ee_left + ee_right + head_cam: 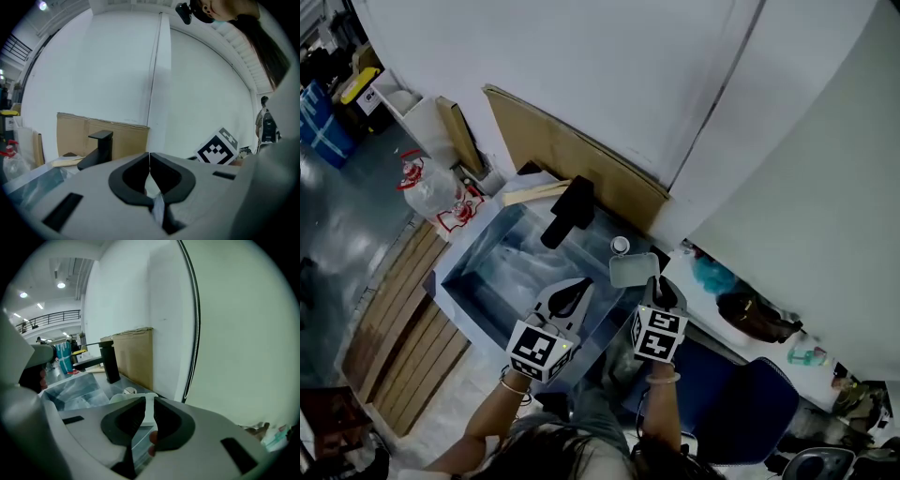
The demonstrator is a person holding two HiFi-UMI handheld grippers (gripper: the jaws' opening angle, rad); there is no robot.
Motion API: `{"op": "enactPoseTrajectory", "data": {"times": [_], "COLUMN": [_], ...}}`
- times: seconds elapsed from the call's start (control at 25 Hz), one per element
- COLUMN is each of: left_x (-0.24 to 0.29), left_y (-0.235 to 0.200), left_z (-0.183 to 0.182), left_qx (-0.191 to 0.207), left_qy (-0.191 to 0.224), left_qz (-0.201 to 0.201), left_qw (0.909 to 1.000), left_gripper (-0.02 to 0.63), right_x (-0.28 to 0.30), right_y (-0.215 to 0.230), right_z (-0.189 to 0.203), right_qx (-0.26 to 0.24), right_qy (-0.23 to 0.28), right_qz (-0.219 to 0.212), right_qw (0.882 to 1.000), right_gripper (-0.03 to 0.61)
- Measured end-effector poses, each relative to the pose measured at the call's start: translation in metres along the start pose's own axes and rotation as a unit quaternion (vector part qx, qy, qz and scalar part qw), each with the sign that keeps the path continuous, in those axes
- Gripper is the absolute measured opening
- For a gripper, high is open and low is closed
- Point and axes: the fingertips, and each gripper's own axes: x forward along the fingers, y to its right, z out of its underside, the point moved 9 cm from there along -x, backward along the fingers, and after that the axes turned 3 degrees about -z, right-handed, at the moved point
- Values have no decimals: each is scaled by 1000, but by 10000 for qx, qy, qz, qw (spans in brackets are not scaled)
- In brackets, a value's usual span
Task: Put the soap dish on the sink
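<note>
A pale grey-green soap dish (635, 269) hangs over the sink's right rim, next to a small white round cap (621, 245). My right gripper (653, 282) is shut on the dish's near edge. In the right gripper view the dish (122, 398) runs out from between the jaws of that gripper (149, 411). The sink (487, 253) is a rectangular basin lined with clear plastic film, with a black faucet (567, 211) at its far side. Over the basin's near edge, my left gripper (572, 295) is shut on nothing, its jaws touching in its own view (149, 161).
A cardboard sheet (581, 164) leans on the white wall behind the sink. A wooden pallet (394, 319) and a plastic bag (431, 192) lie on the floor to the left. At right are a dark bag (755, 314) and a blue chair (741, 403).
</note>
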Motion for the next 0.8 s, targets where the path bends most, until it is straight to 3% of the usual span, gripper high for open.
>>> {"op": "enactPoseTrajectory", "data": {"times": [0.8], "left_x": [-105], "left_y": [23], "left_z": [-6], "left_qx": [134], "left_qy": [395], "left_qz": [185], "left_qw": [9990], "left_gripper": [11], "right_x": [-112], "right_y": [-67], "right_z": [9], "right_qx": [102], "right_qy": [747], "right_qz": [30], "right_qw": [9971], "right_gripper": [31]}}
